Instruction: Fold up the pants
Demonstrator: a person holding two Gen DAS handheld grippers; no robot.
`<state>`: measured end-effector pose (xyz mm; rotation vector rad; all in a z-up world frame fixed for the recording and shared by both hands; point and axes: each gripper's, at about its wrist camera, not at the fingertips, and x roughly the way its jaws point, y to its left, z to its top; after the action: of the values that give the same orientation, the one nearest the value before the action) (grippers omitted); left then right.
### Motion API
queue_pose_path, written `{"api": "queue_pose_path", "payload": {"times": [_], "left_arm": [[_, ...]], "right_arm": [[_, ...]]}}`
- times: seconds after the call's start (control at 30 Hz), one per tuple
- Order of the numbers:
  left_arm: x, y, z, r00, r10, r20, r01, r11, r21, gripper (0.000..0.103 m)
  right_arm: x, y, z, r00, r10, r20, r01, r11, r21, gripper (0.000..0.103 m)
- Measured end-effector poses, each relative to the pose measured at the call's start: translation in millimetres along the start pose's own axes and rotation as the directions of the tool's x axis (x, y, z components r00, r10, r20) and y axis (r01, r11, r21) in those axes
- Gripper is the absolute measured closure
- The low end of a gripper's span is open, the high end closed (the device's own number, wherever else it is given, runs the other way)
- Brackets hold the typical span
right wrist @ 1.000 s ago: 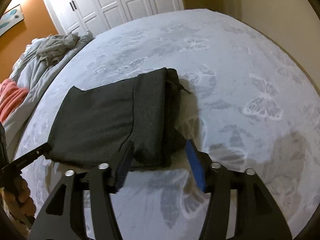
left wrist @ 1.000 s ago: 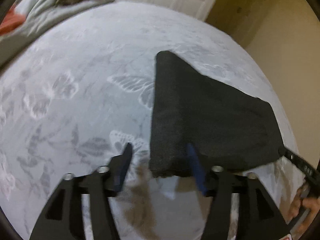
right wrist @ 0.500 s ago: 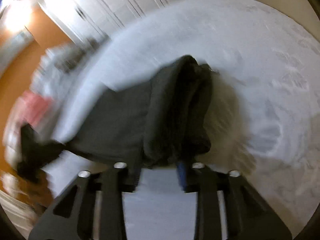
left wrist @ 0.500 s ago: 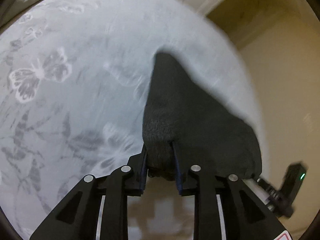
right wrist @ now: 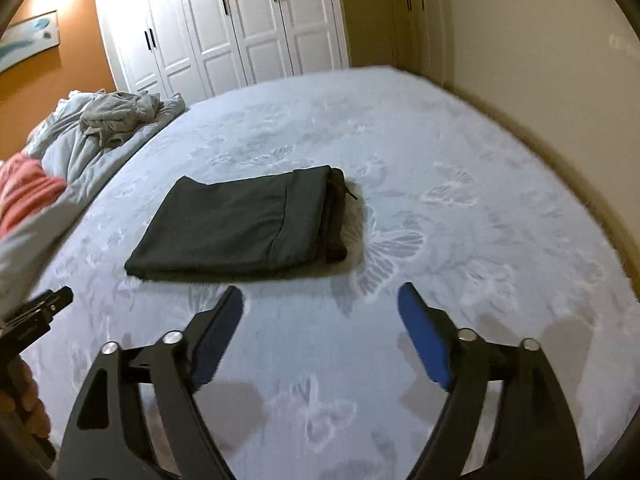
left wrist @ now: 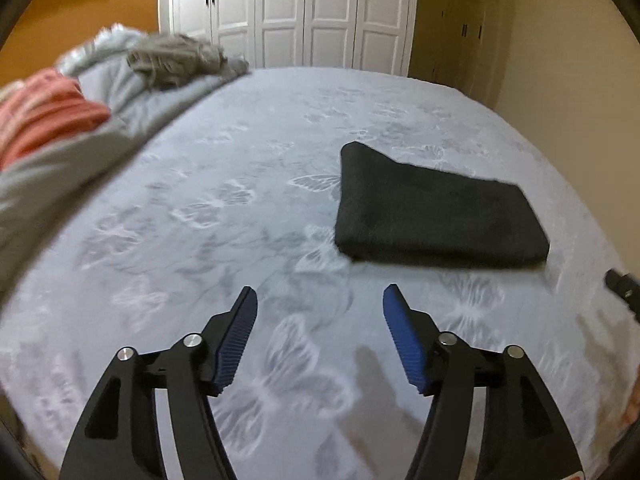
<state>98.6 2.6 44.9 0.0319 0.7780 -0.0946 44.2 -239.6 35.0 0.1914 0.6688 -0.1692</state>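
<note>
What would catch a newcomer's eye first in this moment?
The dark charcoal folded pants lie as a neat rectangle on the pale butterfly-print bedspread. In the foreground, the left claw and right claw are both opening, with nothing between their blue pads.

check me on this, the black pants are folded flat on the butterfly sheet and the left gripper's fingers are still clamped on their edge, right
Not quite. The black pants do lie folded on the butterfly sheet, but the left gripper holds nothing: its fingers are opening, short of the cloth, with only sheet between them. The left wrist view shows this.
</note>
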Motion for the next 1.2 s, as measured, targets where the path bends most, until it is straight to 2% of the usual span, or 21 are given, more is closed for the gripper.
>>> {"api": "queue_pose_path", "payload": {"times": [0.1,0.23,0.4,0.5,0.63,0.87,0.93,1.03,1.2], "left_arm": [[3,2,-13,1.000,-0.012,0.006,0.012,1.000,-0.011,0.036],[2,7,-32,0.999,0.015,0.032,-0.014,1.000,-0.026,0.033],[6,1,-47,0.997,0.018,0.074,-0.019,1.000,0.001,0.031],[14,-3,-53,0.995,0.027,0.097,-0.029,0.999,0.023,0.024],[20,-6,-58,0.994,0.031,0.106,-0.035,0.999,0.030,0.024],[29,-13,-64,0.993,0.015,0.117,-0.020,0.999,0.040,0.023],[29,-18,-65,0.992,0.015,0.123,-0.022,0.998,0.053,0.018],[31,-26,-68,0.991,0.027,0.129,-0.038,0.995,0.088,0.016],[34,-33,-70,0.994,0.014,0.109,-0.028,0.991,0.128,0.016]], "right_arm": [[-15,3,-15,1.000,-0.005,0.022,0.005,1.000,0.025,0.011],[-22,4,-42,0.994,-0.085,0.063,0.083,0.996,0.038,0.010],[-2,14,-57,0.998,-0.046,0.045,0.045,0.999,0.022,0.010],[6,24,-71,0.995,-0.069,0.070,0.071,0.997,-0.022,0.010],[16,29,-85,0.995,-0.079,0.062,0.082,0.995,-0.051,0.010],[27,21,-85,0.998,-0.065,0.012,0.066,0.998,-0.008,0.010],[31,20,-85,0.998,-0.062,-0.006,0.062,0.998,0.001,0.010],[31,18,-85,0.998,-0.055,-0.015,0.055,0.998,0.012,0.010],[29,21,-87,0.998,-0.056,-0.012,0.056,0.998,0.004,0.010]]}}
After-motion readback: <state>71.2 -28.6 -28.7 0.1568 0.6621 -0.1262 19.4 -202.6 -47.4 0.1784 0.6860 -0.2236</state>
